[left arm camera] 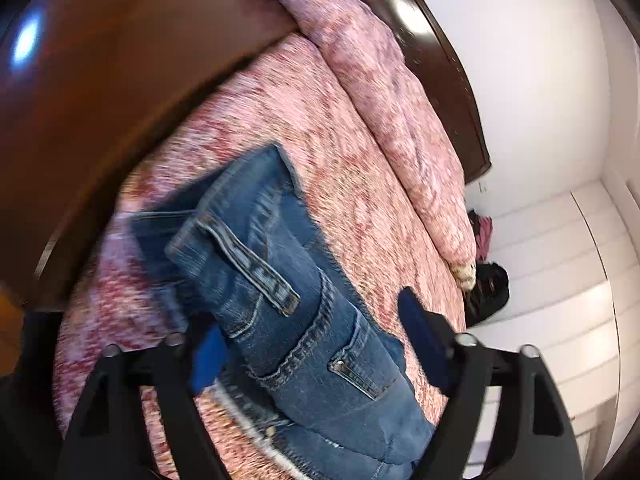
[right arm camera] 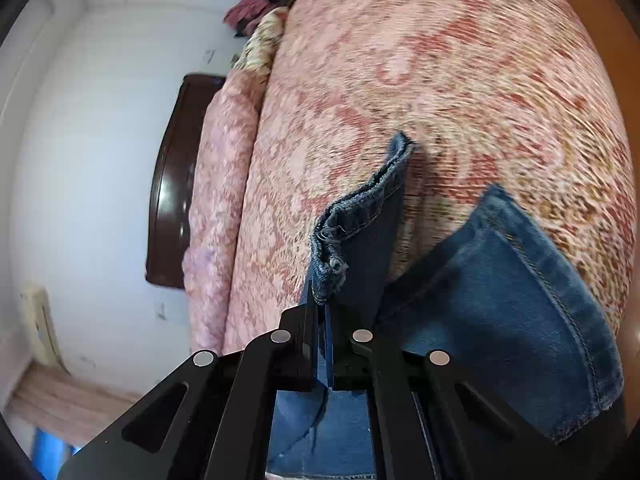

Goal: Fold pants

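Blue jeans lie on a pink and red patterned bedspread, waistband and pockets toward the left wrist camera. My left gripper is open, its blue-padded fingers on either side of the waist end and just above it. In the right wrist view my right gripper is shut on a frayed leg hem, which stands up between the fingers. Another denim leg lies to the right on the bedspread.
A dark wooden headboard stands against a white wall, with a rolled pink blanket along it. A brown wooden footboard borders the bed. Dark clothes lie beside the bed. White drawers are at right.
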Demonstrator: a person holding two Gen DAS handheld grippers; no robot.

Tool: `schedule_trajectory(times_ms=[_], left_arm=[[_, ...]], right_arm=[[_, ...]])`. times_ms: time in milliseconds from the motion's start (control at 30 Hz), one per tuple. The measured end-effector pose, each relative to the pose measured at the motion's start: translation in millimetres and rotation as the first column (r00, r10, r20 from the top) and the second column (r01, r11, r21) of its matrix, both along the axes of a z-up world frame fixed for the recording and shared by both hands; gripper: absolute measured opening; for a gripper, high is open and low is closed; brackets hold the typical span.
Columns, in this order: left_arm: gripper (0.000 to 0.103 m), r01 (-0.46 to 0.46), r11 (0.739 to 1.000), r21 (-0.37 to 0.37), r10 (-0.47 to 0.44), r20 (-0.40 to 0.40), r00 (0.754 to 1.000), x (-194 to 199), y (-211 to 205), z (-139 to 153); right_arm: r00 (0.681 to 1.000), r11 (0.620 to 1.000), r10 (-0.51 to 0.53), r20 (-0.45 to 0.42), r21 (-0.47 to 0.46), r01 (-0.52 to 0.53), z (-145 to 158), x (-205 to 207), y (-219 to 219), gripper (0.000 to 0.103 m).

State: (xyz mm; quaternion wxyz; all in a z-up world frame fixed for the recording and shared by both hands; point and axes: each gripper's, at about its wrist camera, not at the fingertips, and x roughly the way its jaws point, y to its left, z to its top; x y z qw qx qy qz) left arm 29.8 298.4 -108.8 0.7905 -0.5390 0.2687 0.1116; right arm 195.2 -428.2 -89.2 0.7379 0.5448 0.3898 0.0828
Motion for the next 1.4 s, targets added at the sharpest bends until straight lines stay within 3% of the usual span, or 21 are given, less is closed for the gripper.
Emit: schedule_trajectory(times_ms=[167,300,367,400,433,467,500,567,633,700,800,900,967,1033,1100,1167,1233,1300,1400], left_arm=[[0.071,0.083,0.996,-0.038,-0.085,-0.074,0.994,29,-13,-17],[0.084,0.099,0.994,-0.042,-0.102,-0.102,0.989,36,-20,-26],[0.085,0.110,0.994,-0.024,-0.112,-0.108,0.988,42,-22,-26],[0.084,0.114,0.993,-0.015,-0.115,-0.115,0.987,44,-21,-26],[0.084,0.115,0.993,-0.014,-0.116,-0.116,0.986,44,-19,-26],[0.081,0.115,0.993,-0.015,-0.116,-0.120,0.986,45,-16,-27],[0.075,0.112,0.994,-0.012,-0.113,-0.129,0.985,45,-14,-27],[0.064,0.111,0.994,-0.025,-0.113,-0.155,0.981,47,-8,-29],[0.048,0.127,0.992,-0.024,-0.129,-0.178,0.976,49,-5,-29],[0.040,0.145,0.989,-0.018,-0.146,-0.190,0.971,51,-3,-26],[0.018,0.135,0.989,-0.058,-0.142,-0.145,0.979,53,7,-15],[0.017,0.149,0.986,-0.081,-0.157,-0.107,0.982,54,17,0],[0.017,0.160,0.982,-0.095,-0.171,-0.114,0.979,51,24,4],[0.017,0.173,0.977,-0.125,-0.190,-0.141,0.972,43,32,-4],[0.017,0.181,0.974,-0.133,-0.204,-0.188,0.961,37,37,-18],[0.017,0.173,0.977,-0.124,-0.200,-0.260,0.945,33,42,-35],[0.017,0.197,0.975,-0.103,-0.219,-0.283,0.934,31,46,-47],[0.017,0.244,0.970,-0.026,-0.239,-0.308,0.921,35,40,-43],[0.017,0.322,0.937,0.139,-0.249,-0.382,0.890,48,25,-25]], right_arm=[[0.997,0.996,-0.043,-0.060,0.074,0.048,-23,-8,-14,0.002],[0.994,0.995,-0.060,-0.092,0.080,0.067,-31,-9,-17,0.006],[0.996,0.991,-0.050,-0.076,0.118,0.059,-35,-8,-17,0.009],[0.995,0.994,-0.038,-0.088,0.102,0.047,-35,-6,-16,0.021],[0.992,0.996,-0.024,-0.124,0.078,0.033,-36,-1,-13,0.051],[0.989,0.997,-0.020,-0.148,0.077,0.032,-40,3,-10,0.063],[0.988,0.996,-0.023,-0.154,0.082,0.036,-43,7,-7,0.064],[0.984,0.999,-0.010,-0.177,0.042,0.018,-45,15,-2,0.059],[0.983,1.000,0.021,-0.183,0.011,-0.019,-44,24,3,0.011],[0.987,0.999,0.039,-0.159,0.009,-0.038,-37,30,7,0.002],[0.999,0.998,0.040,-0.006,0.052,-0.039,-2,31,5,0.002],[0.992,0.994,0.010,0.122,0.107,-0.023,34,20,-7,0.001],[0.989,0.994,-0.003,0.147,0.109,-0.013,45,5,-20,0.001],[0.992,0.997,0.000,0.124,0.078,-0.010,42,-8,-30,0.001],[0.999,1.000,0.030,0.043,-0.008,-0.029,25,-23,-35,0.001],[0.997,0.997,0.029,-0.075,-0.075,-0.034,-3,-37,-41,0.001],[0.988,0.990,0.044,-0.146,-0.128,-0.062,-29,-43,-38,0.001],[0.986,0.989,0.042,-0.160,-0.131,-0.063,-43,-48,-35,0.001],[0.988,0.989,0.034,-0.151,-0.138,-0.056,-47,-49,-33,0.001]])
